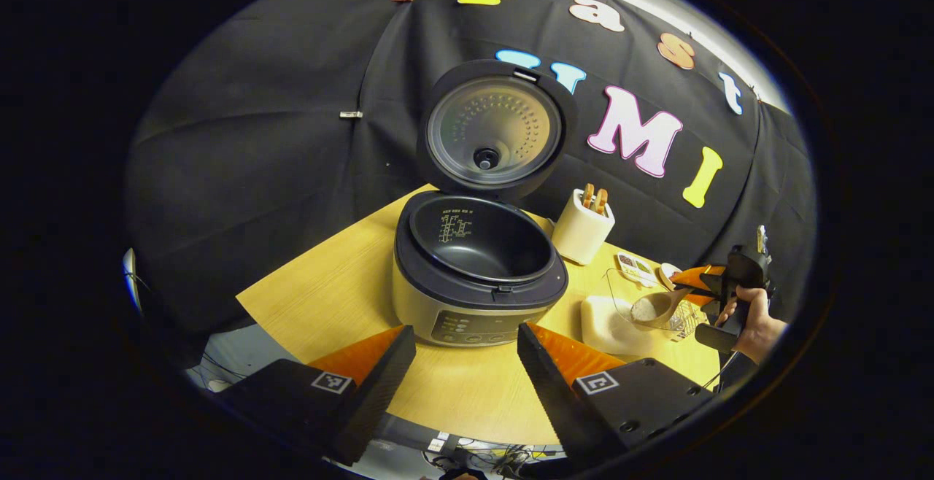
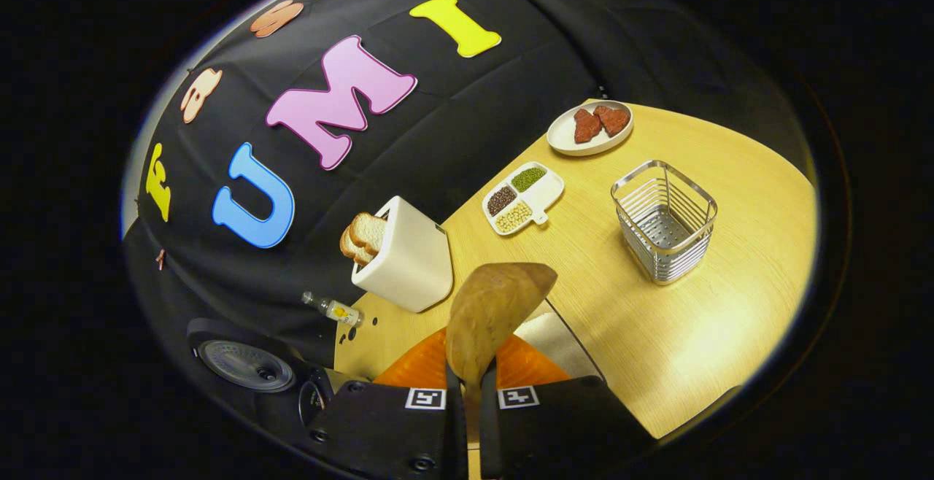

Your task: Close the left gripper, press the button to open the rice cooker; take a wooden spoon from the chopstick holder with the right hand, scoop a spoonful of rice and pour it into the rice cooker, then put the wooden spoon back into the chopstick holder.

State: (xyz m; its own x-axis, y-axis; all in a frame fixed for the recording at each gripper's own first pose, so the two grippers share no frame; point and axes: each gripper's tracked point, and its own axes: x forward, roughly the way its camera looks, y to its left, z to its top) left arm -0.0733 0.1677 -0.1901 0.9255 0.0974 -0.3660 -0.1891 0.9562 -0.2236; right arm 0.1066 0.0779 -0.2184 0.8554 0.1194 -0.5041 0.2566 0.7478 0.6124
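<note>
The rice cooker (image 1: 474, 276) stands mid-table with its lid (image 1: 492, 130) raised and its dark inner pot bare. My left gripper (image 1: 465, 334) hangs open just in front of the cooker's control panel, holding nothing. Off to the right, a hand holds my right gripper (image 1: 719, 287), which is shut on the wooden spoon (image 1: 657, 307); the spoon carries a heap of rice above a clear container (image 1: 620, 297). In the right gripper view, the gripper (image 2: 473, 367) clamps the spoon (image 2: 496, 305) by its handle. The wire chopstick holder (image 2: 664, 221) stands on the table beyond.
A white toaster (image 2: 405, 257) with bread slices sits by the wall between cooker and spoon. A divided dish of beans (image 2: 524, 199) and a plate of meat (image 2: 591, 126) lie farther back. A small bottle (image 2: 332, 310) lies near the cooker's lid (image 2: 244, 363).
</note>
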